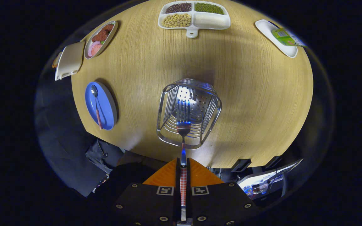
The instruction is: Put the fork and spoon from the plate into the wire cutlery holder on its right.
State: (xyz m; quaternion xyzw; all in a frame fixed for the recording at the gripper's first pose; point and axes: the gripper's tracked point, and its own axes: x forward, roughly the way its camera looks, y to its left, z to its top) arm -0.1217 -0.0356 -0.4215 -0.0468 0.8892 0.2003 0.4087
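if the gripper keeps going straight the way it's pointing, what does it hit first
Probably the wire cutlery holder: the gripper, shut on the fork, aims its tines into the open top. Depth is unclear.

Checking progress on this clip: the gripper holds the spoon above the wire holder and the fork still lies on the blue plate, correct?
Swapped. The gripper view shows the gripper shut on the fork over the wire holder; the spoon lies on the blue plate.

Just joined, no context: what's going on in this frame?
A person's handheld tongs are shut on the fork by its checked handle, holding it tines-first over the open top of the wire cutlery holder on the wooden table. The fork is not yet released. The spoon lies on the blue plate, left of the holder, so that half of the job is not yet done.
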